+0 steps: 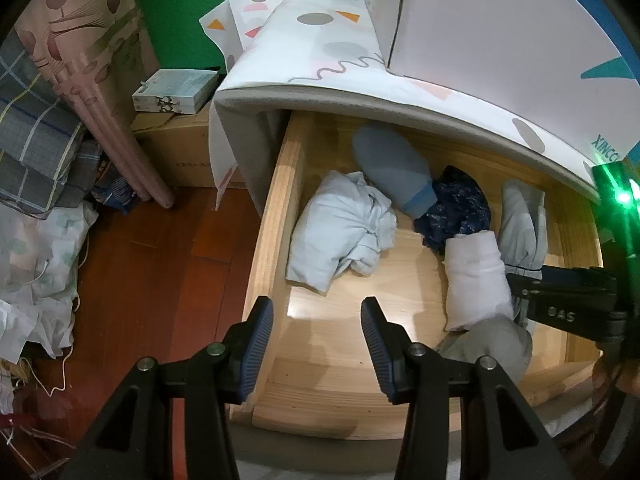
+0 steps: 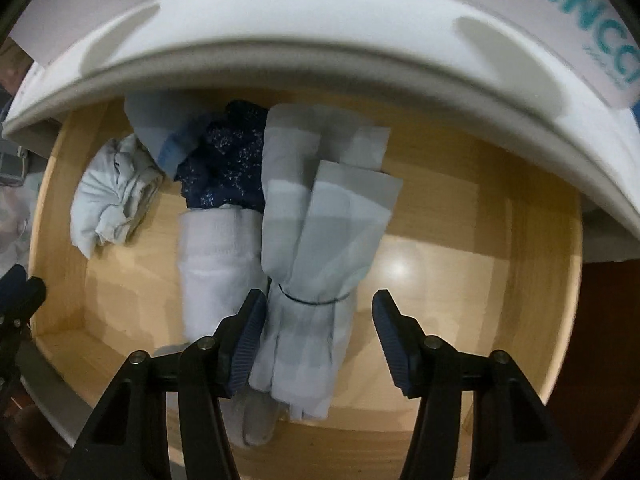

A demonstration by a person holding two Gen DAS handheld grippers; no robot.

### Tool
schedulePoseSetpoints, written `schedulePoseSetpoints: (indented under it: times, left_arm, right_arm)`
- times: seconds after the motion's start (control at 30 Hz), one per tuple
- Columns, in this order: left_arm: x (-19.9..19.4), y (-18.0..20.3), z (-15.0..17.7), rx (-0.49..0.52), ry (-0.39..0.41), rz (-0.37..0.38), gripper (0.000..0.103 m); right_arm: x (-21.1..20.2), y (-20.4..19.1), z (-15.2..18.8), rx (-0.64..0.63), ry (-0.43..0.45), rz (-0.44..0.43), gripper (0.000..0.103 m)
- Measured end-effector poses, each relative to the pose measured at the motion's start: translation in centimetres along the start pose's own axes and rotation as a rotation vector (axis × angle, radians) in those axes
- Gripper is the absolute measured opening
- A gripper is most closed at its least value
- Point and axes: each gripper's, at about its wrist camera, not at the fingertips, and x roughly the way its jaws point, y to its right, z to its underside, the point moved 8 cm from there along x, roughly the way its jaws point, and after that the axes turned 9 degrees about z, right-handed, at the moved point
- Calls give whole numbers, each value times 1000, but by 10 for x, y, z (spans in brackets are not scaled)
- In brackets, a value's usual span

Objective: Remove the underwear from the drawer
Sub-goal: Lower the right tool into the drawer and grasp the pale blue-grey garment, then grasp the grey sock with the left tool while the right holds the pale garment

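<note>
The wooden drawer [image 1: 272,216] stands pulled open under a white patterned top. It holds several garments: a crumpled pale blue piece [image 1: 344,228], a grey-blue roll [image 1: 392,168], a dark blue speckled piece [image 1: 456,204], a white roll [image 1: 476,284] and a grey striped bundle [image 2: 320,240] tied with a dark band. My left gripper [image 1: 318,344] is open and empty above the drawer's front left. My right gripper [image 2: 318,340] is open, with its jaws on either side of the striped bundle's tied end; it shows in the left wrist view [image 1: 560,304].
A grey rolled item [image 1: 496,344] lies at the drawer's front. Left of the drawer are red-brown floorboards [image 1: 168,264], a cardboard box [image 1: 176,148] with a white box on top, a pink curtain [image 1: 88,72] and piled bedding [image 1: 36,208].
</note>
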Motion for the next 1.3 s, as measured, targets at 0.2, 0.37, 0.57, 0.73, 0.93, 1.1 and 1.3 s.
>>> schedulePoseSetpoints:
  times: [0.2,0.37,0.57,0.73,0.93,1.1,1.3]
  left_arm:
    - [2,2,1,5,-7,-5,47]
    - [3,3,2,14,-15,-17,47]
    - [8,8,5,46,-41,-30,47]
    - [10,13,7,69,-51,-28,47]
    - [9,17,7,75,-48,-4,47]
    - [19,28,14,114,-117,19,47]
    - [27,63,33,192,-194,69,47]
  right_arm:
    - [16,-4,-1,-20,-32,-2,43]
    - [25,1,-1,-7,-46,13,39]
    - [32,27,15,-2,-79,74,37]
    - [37,50,32,-14,-104,129,36]
    - [42,70,44,0,-128,168,36]
    - [47,78,48,41,-167,144,34]
    - [47,73,50,4,-173,140,33]
